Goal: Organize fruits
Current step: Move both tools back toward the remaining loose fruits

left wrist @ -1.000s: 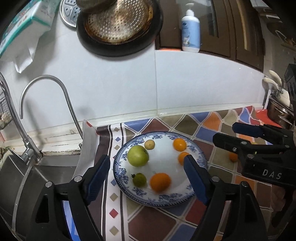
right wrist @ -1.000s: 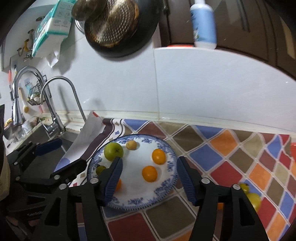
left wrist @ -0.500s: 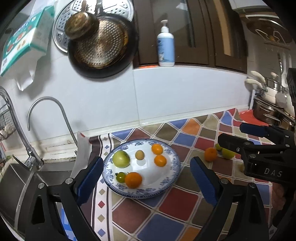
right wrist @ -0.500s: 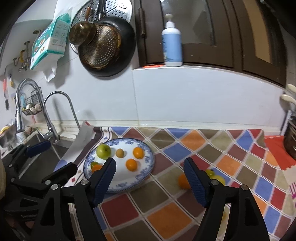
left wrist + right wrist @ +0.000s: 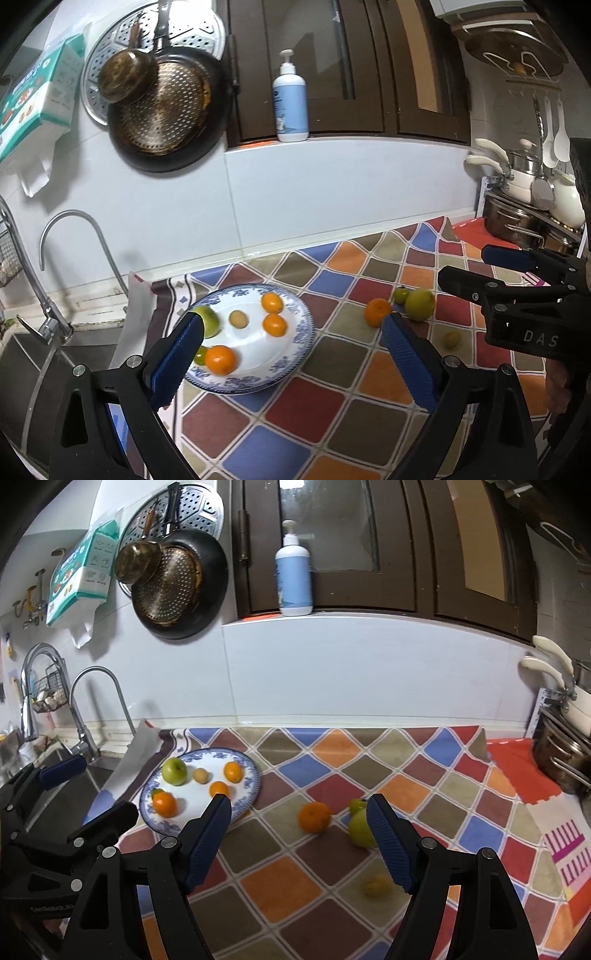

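A blue-and-white plate (image 5: 295, 354) (image 5: 251, 775) on the checkered cloth holds a green apple (image 5: 174, 771), several oranges such as one at the plate's front (image 5: 220, 359), a small tan fruit (image 5: 238, 319) and a small green fruit. On the cloth to its right lie an orange (image 5: 377, 312) (image 5: 314, 816), a green apple (image 5: 420, 304) (image 5: 360, 829), a small green fruit (image 5: 400, 294) and a small yellow fruit (image 5: 376, 886). My left gripper (image 5: 291, 338) is open and empty above the plate's near side. My right gripper (image 5: 299, 812) is open and empty, above the loose orange.
A sink with a curved tap (image 5: 74, 251) is at the left. Pans (image 5: 166, 110) hang on the wall and a pump bottle (image 5: 290, 107) stands on the ledge. Pots (image 5: 517, 221) sit on a rack at the far right.
Both grippers have pulled back and risen from close over the plate. The view has widened, so the loose fruits on the cloth now show. Both stay open.
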`<state>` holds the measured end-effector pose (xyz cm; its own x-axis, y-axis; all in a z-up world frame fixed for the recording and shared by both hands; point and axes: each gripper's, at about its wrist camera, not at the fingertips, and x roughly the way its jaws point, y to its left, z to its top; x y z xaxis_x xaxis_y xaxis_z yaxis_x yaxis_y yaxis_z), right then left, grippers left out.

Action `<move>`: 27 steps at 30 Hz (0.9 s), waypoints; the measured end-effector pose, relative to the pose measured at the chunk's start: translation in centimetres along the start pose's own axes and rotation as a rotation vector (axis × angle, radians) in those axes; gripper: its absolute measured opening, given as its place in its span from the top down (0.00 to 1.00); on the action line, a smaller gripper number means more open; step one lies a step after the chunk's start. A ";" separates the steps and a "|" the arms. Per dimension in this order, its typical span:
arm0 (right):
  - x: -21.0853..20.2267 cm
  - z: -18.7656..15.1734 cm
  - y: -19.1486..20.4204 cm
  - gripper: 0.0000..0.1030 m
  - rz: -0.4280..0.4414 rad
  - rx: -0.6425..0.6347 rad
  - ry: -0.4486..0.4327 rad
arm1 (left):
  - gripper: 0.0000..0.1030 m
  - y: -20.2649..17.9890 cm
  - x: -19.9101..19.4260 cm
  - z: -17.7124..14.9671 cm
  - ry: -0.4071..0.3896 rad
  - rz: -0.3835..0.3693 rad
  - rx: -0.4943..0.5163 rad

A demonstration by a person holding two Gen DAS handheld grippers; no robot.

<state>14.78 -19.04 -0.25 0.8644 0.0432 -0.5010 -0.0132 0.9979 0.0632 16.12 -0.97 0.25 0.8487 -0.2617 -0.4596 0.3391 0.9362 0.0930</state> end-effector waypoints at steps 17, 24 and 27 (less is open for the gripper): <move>1.8 -0.5 -5.7 0.26 -0.003 -0.063 0.061 | 0.04 -5.5 3.4 0.8 -0.007 -0.029 0.109; 3.9 -1.0 -6.4 0.26 0.024 -0.120 0.111 | 0.07 -6.5 6.2 0.8 0.008 -0.082 0.169; 5.2 -1.2 -6.9 0.26 0.034 -0.118 0.140 | 0.11 -6.7 7.8 0.7 0.032 -0.104 0.183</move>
<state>18.78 -25.63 -4.32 0.7838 0.0753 -0.6165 -0.1077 0.9941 -0.0154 20.73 -9.45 -3.36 0.7930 -0.3447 -0.5023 0.4948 0.8455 0.2010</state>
